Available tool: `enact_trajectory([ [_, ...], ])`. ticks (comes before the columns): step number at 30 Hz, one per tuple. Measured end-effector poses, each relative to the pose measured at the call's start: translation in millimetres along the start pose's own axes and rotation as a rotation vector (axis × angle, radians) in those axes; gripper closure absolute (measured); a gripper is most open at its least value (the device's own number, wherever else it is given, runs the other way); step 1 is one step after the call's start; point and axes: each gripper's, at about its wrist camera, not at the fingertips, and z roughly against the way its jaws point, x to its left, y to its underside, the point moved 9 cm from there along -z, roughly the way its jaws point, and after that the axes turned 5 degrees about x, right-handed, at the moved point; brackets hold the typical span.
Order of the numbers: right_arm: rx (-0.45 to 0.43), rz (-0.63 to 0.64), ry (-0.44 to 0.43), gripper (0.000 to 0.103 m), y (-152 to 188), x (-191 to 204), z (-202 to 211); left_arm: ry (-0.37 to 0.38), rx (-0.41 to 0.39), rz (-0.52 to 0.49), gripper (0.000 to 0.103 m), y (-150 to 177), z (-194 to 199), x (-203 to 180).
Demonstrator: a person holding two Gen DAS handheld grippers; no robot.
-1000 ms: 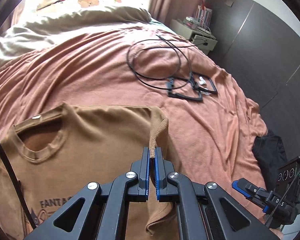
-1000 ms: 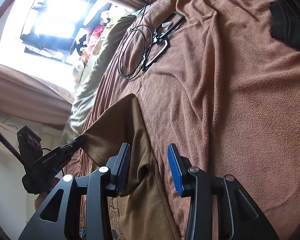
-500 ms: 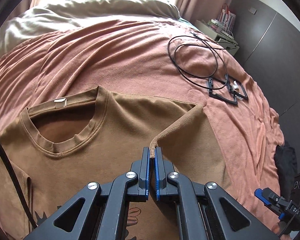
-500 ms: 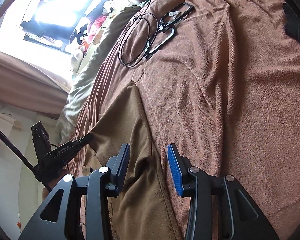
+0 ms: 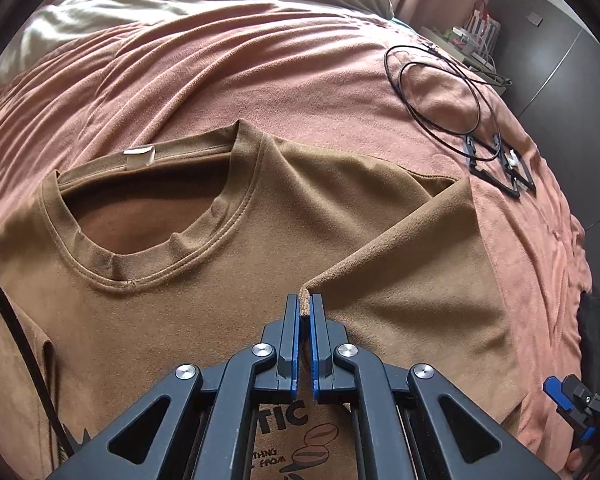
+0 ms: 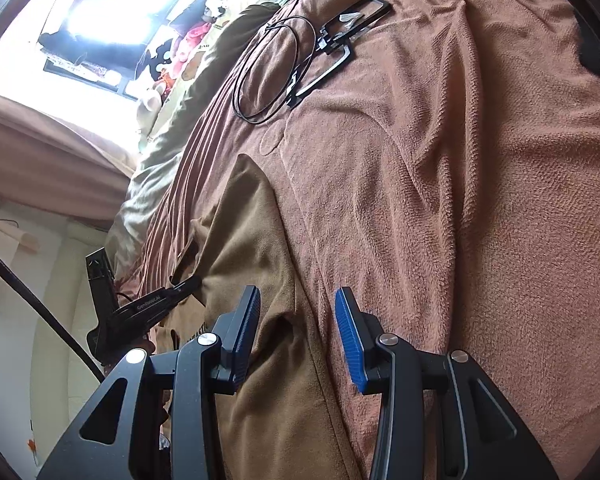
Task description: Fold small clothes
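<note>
Where blanket [image 5: 300,80] spreads, shirt [image 5: 180,320], cable [image 5: 432,96]

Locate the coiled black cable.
In the left wrist view the coiled black cable lies upper right on the pink blanket, beyond the brown T-shirt.

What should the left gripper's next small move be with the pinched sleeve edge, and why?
Probably lower and release it onto the shirt's chest. The left gripper is shut on the sleeve edge of the brown T-shirt, already folded inward and lying over the shirt body near the collar. The right gripper is open over the shirt's side edge, holding nothing.
</note>
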Motion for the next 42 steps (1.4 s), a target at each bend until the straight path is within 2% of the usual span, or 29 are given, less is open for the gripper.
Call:
enact_trajectory([
  [7,-0.004,-0.002,0.004,0.066,-0.5,-0.4,1.6,-0.014,-0.01,0.02,0.099,0.2,1.9,9.4],
  [14,-0.004,-0.011,-0.004,0.066,-0.3,-3.2,5.0,-0.026,0.041,0.048,0.099,6.1,-11.3,14.6],
  [18,-0.017,-0.014,-0.003,0.066,-0.8,-4.0,10.6,-0.027,0.041,0.054,0.092,4.4,-4.9,12.3],
  [19,-0.022,-0.01,0.002,0.066,-1.1,-4.3,12.3,-0.032,0.034,0.046,0.087,2.9,-1.8,9.8],
  [20,-0.027,-0.006,0.007,0.064,-1.5,-4.7,13.6,-0.041,0.022,0.032,0.079,0.9,2.0,6.3],
  [22,-0.037,0.0,0.016,0.063,-2.8,-6.3,17.0,-0.056,-0.008,-0.005,0.073,-3.5,9.4,-4.4],
  [32,-0.08,-0.013,0.019,0.063,-10.9,-19.3,39.6,0.033,-0.059,-0.124,0.073,-26.5,6.4,-82.4],
  [42,-0.103,-0.048,0.012,0.063,-13.7,-33.5,58.5,0.062,-0.063,-0.183,0.073,-46.8,-23.6,-136.0],
])
